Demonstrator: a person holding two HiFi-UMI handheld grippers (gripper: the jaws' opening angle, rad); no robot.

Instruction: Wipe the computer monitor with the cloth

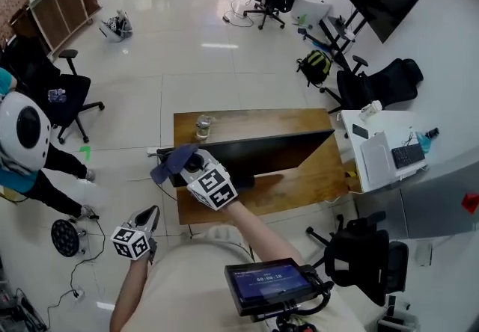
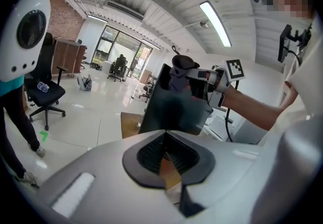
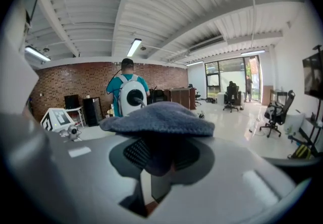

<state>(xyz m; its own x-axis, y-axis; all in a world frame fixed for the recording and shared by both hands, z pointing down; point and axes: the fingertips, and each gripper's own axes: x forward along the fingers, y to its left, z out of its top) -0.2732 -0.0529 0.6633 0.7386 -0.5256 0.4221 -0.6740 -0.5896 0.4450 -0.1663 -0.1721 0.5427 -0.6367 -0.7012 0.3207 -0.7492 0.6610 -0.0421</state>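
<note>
Within right gripper, knitted cloth (blue-grey)

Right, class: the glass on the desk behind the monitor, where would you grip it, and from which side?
Probably around its side wall, jaws level, coming from the left end of the desk. The glass stands upright, and the monitor blocks a straight approach from the person's side.
</note>
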